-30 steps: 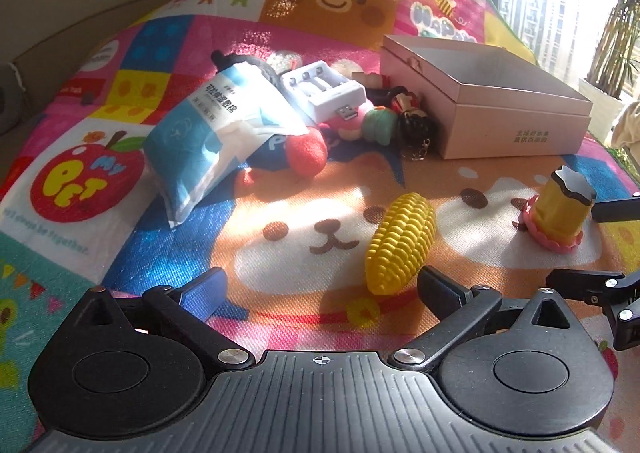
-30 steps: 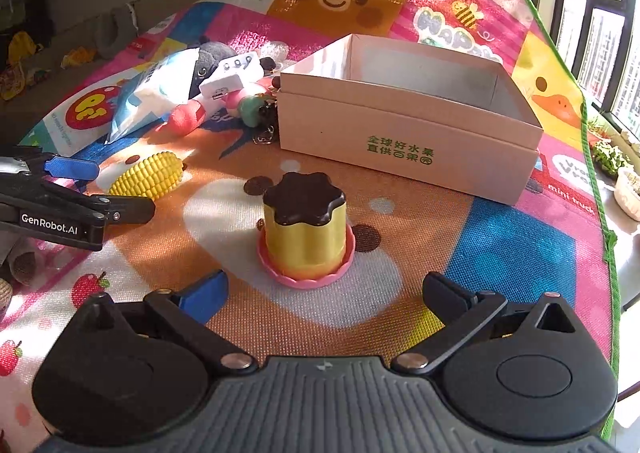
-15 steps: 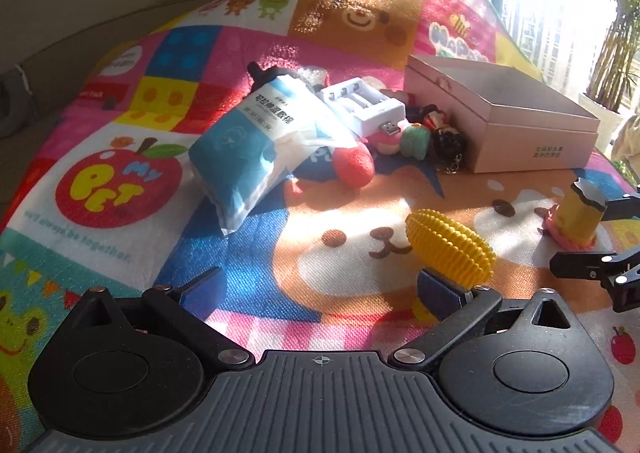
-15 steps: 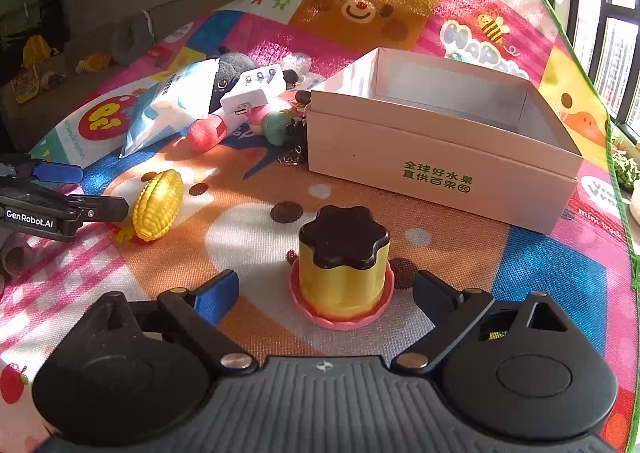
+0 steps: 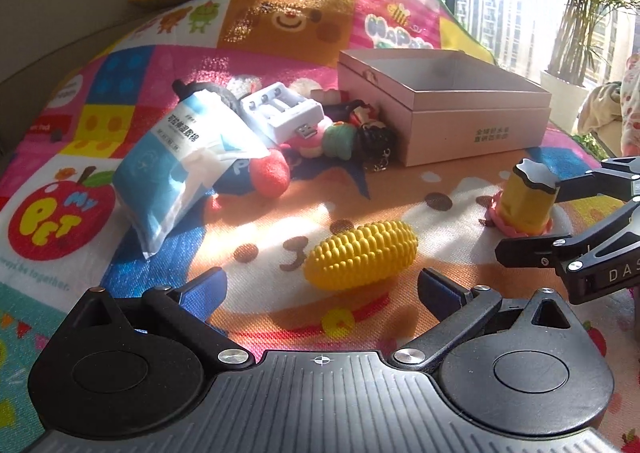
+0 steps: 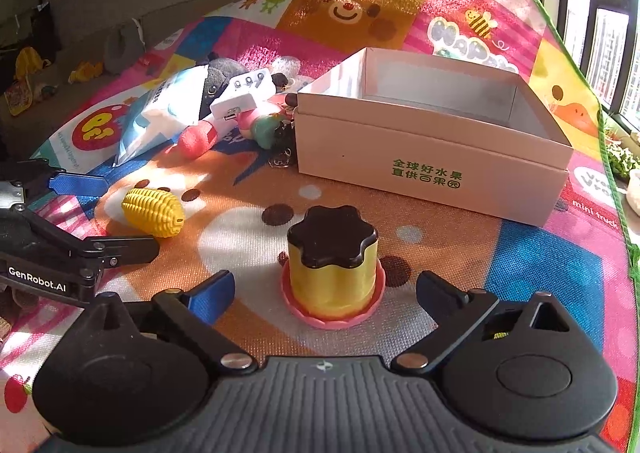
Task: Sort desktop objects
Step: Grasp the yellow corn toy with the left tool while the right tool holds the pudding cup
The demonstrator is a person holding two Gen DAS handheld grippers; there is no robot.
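Observation:
A yellow toy corn cob [image 5: 360, 257] lies crosswise on the play mat just ahead of my left gripper [image 5: 324, 285], which is open; its pads do not touch the cob. A yellow pudding toy [image 6: 332, 273] with a dark brown top and pink base stands upright between the fingers of my right gripper [image 6: 326, 287]. Those jaws are opening and the pads stand clear of the toy. The open pink cardboard box [image 6: 432, 157] sits beyond the pudding. In the left wrist view the right gripper [image 5: 560, 219] flanks the pudding toy [image 5: 524, 197]. The right wrist view shows the left gripper [image 6: 106, 217] beside the corn cob [image 6: 154, 213].
A pile lies left of the box [image 5: 472, 121]: a blue and white packet [image 5: 180, 165], a white battery charger [image 5: 284, 113], a red plush ball [image 5: 270, 175], small charms and keychains [image 5: 360, 133]. The mat's green edge [image 6: 616, 181] drops off at the right, with a window beyond.
The corn cob has rolled and turned from lengthwise to crosswise in front of the left gripper. The right gripper has come closer to the pudding toy, now between its fingers.

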